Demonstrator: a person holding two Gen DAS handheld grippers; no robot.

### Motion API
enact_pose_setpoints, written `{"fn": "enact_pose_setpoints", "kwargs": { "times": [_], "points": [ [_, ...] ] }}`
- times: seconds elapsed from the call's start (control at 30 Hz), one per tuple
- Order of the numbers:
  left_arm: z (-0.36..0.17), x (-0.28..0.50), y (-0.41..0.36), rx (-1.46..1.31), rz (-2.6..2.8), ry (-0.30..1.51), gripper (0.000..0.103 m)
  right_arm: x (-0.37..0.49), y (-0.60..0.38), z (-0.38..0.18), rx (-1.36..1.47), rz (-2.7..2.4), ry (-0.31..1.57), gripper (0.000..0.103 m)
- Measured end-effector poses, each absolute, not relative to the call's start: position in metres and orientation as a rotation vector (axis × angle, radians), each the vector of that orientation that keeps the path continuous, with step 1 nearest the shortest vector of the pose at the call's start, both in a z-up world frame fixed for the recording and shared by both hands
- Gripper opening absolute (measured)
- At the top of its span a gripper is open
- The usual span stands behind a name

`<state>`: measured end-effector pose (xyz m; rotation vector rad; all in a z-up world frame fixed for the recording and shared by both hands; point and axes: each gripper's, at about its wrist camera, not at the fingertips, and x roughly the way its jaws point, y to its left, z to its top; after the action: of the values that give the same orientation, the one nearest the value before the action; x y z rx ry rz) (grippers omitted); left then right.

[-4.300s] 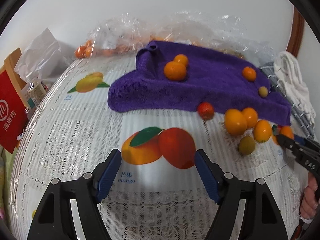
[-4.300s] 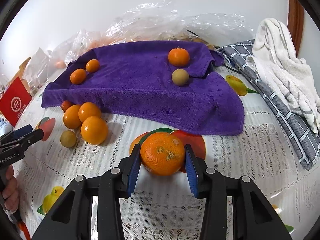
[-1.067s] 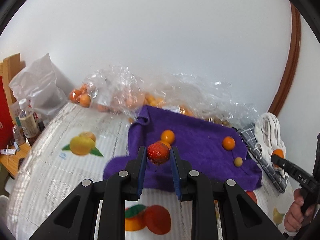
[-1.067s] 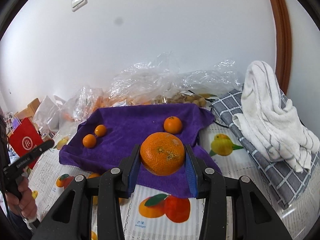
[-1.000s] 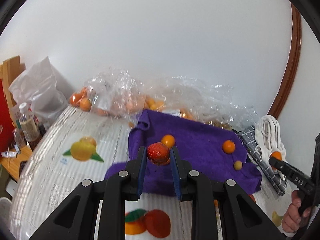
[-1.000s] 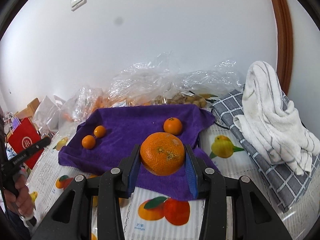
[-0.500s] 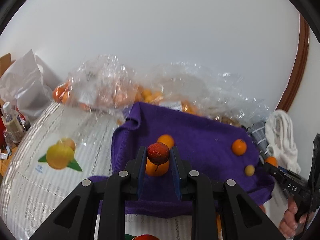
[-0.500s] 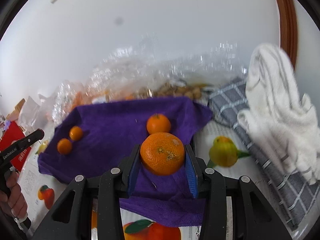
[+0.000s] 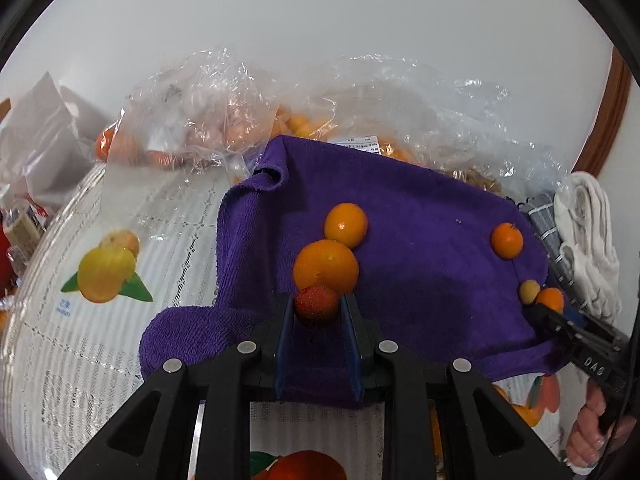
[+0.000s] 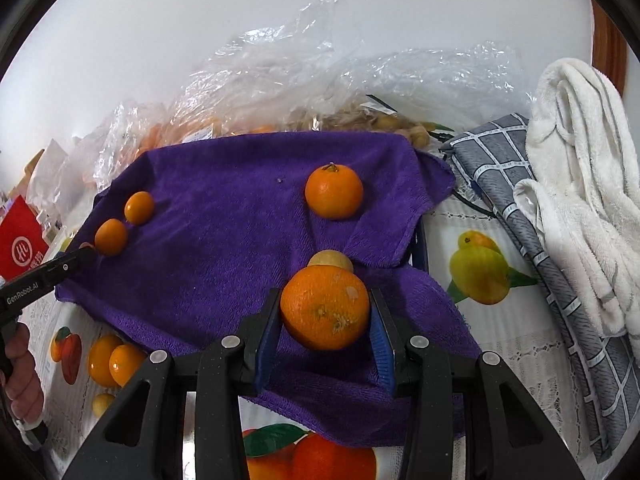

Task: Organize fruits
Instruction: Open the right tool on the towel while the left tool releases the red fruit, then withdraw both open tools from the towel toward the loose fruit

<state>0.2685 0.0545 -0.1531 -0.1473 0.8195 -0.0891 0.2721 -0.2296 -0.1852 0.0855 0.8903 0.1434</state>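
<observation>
My left gripper (image 9: 317,310) is shut on a small red fruit (image 9: 317,306) and hangs over the near left part of the purple towel (image 9: 420,240), just in front of two oranges (image 9: 326,267) lying there. My right gripper (image 10: 325,312) is shut on a large orange (image 10: 325,309) above the towel's (image 10: 224,216) near right part. A small yellow-green fruit (image 10: 331,259) lies right behind that orange, and a mandarin (image 10: 334,191) lies farther back. Each gripper's tip shows at the edge of the other view.
Clear plastic bags of fruit (image 9: 208,116) pile up behind the towel against the wall. A white towel (image 10: 580,184) on a grey checked cloth (image 10: 520,208) lies to the right. Loose oranges (image 10: 112,360) sit on the fruit-print tablecloth left of the towel. A red bag (image 10: 22,248) stands far left.
Both grippers have come down and forward over the purple towel, each keeping its fruit. The towel and its fruits now look larger and closer in both views.
</observation>
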Motion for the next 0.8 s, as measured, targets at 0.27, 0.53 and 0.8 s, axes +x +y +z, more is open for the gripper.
{"fn": "enact_pose_setpoints", "kwargs": {
  "times": [0.27,0.53,0.8],
  "points": [
    [-0.152,0.268,0.05,-0.117,-0.063,0.822,0.023,0.266,-0.23,-0.179,0.091,0.148,0.852,0.057],
    [-0.146,0.265,0.047,-0.113,-0.081,0.807,0.055,0.255,-0.232,-0.168,0.11,0.134,0.806,0.067],
    [-0.125,0.251,0.045,-0.101,-0.053,0.717,0.061,0.24,-0.225,-0.146,0.048,0.05,0.757,0.065]
  ]
}}
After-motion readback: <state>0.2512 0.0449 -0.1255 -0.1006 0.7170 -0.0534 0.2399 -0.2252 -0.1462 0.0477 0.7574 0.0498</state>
